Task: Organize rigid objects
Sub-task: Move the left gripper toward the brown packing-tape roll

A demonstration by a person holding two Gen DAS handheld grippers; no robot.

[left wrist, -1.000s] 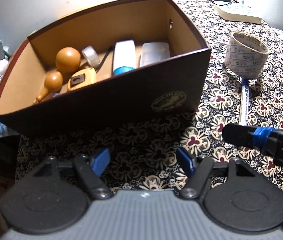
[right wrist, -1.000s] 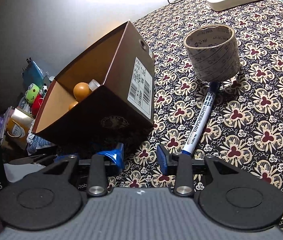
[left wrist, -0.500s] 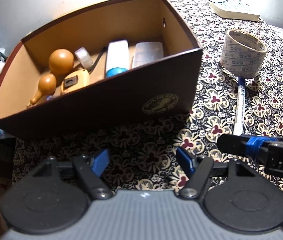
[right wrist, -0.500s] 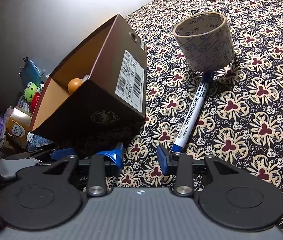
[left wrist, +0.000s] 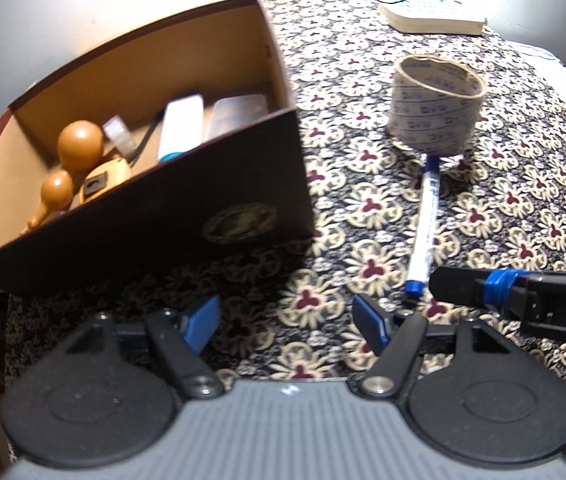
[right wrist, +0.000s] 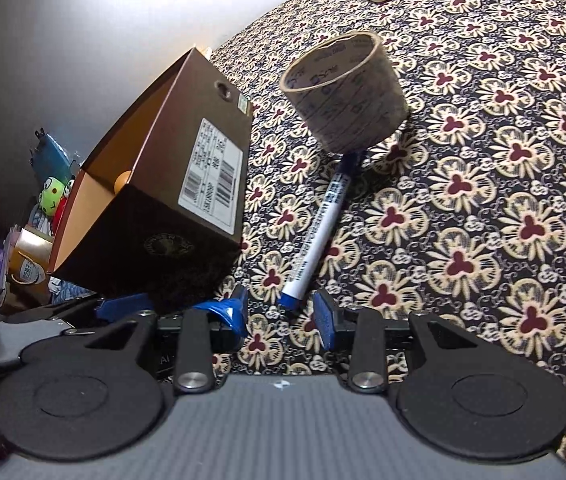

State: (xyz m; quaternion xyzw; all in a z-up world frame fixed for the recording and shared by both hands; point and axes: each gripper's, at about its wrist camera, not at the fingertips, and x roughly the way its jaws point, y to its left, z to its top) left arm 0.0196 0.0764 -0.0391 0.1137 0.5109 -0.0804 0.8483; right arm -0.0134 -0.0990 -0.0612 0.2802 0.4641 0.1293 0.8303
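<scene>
Lived-in home room: floral tablecloth (right wrist: 523,184), shoebox (left wrist: 155,216) of knick-knacks, power strip (left wrist: 431,20) at far edge, plush toys (right wrist: 53,196) beside

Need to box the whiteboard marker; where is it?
Whiteboard marker lies on the floral tablecloth, right of the brown box, far end touching the tape roll.

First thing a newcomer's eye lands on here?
Probably the open brown box on the left, holding wooden gourd-shaped pieces and other small items. Right of it on the floral tablecloth stands a wide tape roll, with a blue-capped whiteboard marker lying from its base toward the open right gripper.
</scene>
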